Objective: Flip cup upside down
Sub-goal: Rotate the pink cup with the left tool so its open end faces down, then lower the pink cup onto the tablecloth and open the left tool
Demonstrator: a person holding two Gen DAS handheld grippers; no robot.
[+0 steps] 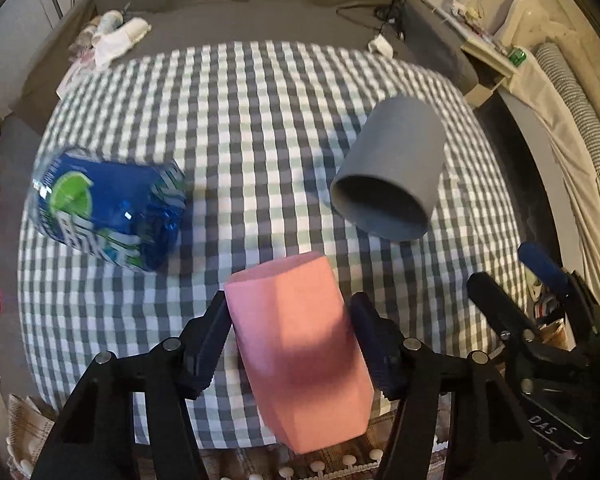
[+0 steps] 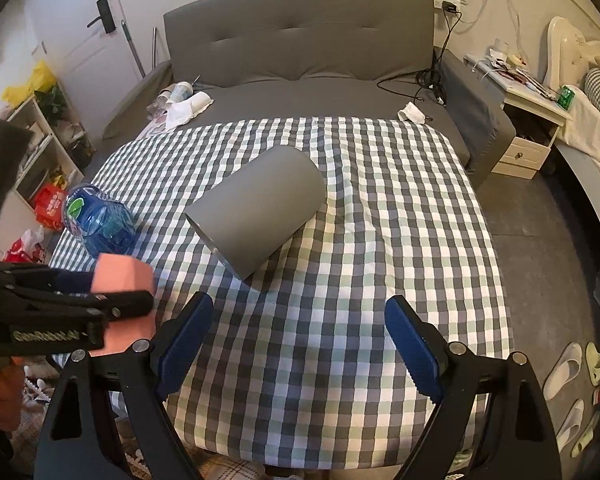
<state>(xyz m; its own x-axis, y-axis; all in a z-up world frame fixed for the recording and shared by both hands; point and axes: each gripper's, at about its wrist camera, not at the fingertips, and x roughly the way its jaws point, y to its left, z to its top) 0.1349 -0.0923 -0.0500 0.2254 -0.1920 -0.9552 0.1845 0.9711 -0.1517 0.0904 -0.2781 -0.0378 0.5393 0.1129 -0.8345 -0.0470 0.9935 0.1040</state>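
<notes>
The faceted pink plastic cup [image 1: 300,352] is sitting between the two fingers of the left tool [image 1: 288,344], right in front of that tool's camera, with its long axis running away from the tool and tilting up and to the left. The flat closed end is pointing away from the camera; the mouth is out of sight at the bottom of the left wrist view, so which way it is opening cannot be confirmed. The left tool's jaws are pressing in on the cup's two sides and appear to be gripping it, lifted over the near edge of the checked grey, green and white cloth-covered worktop [image 2: 380,240]. In the right wrist view the same cup [image 2: 124,276] is showing at the far left, pinched in the left tool.

The right tool [image 2: 300,340] is hanging wide apart and holding nothing, aimed at the smooth grey cylindrical cup [image 2: 260,208], which is lying on its side in the middle of the cloth, its open mouth facing the near left. The crumpled blue plastic bottle [image 1: 108,208] is lying to the left, well apart from both.

Judging from this, the left hand is the nearer one and is carrying the turn; a roll of the wrist would be bringing the pink cup's mouth down.
</notes>
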